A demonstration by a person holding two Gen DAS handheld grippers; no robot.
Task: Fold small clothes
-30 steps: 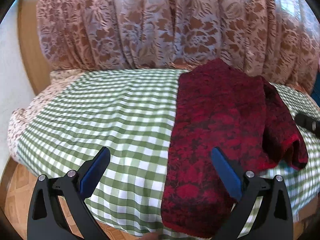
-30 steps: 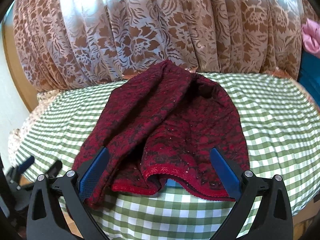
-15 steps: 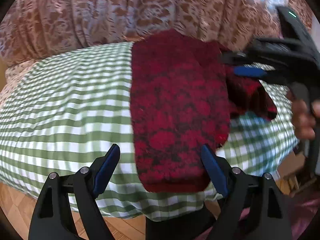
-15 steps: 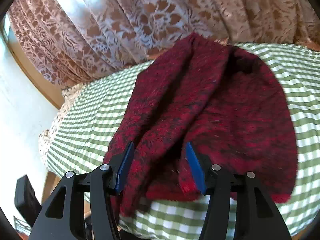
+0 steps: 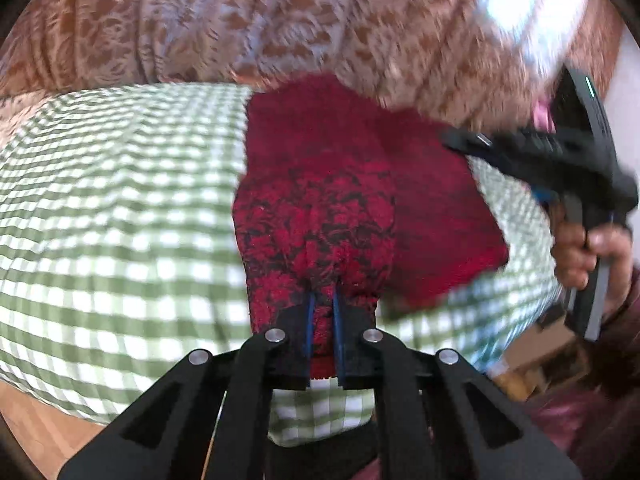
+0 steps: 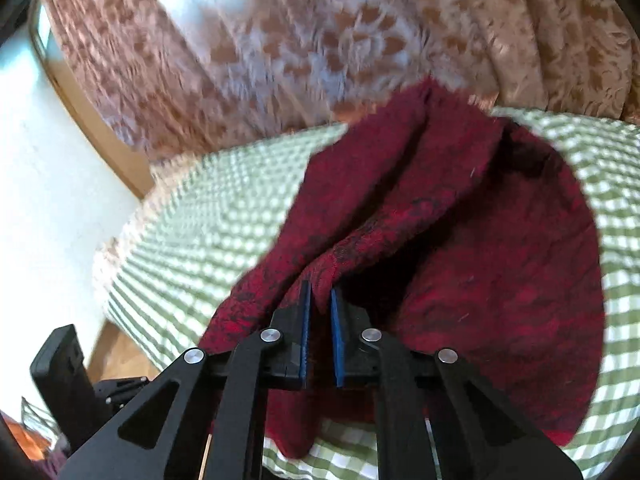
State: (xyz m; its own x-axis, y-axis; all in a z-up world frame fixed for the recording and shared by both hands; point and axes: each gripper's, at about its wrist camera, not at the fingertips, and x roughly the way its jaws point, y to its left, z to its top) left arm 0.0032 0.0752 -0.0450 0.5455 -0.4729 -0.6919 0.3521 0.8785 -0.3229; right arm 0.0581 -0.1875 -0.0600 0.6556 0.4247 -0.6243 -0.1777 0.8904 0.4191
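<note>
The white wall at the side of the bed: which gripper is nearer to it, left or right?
Left. The left gripper pinches the red garment on its wall-side edge. The right gripper pinches it farther along, away from the white wall.

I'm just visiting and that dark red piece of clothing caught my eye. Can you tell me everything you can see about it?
The red garment looks like a fuzzy, thick knit, deep red with a black mottled pattern and a brighter red hem. It lies on the green-checked cloth, bunched into folds, its far end toward the brown patterned curtain. The left gripper is shut on its near edge, fabric gathered between the blue pads. The right gripper pinches a raised ridge of the garment. Motion blur hides finer detail.
</note>
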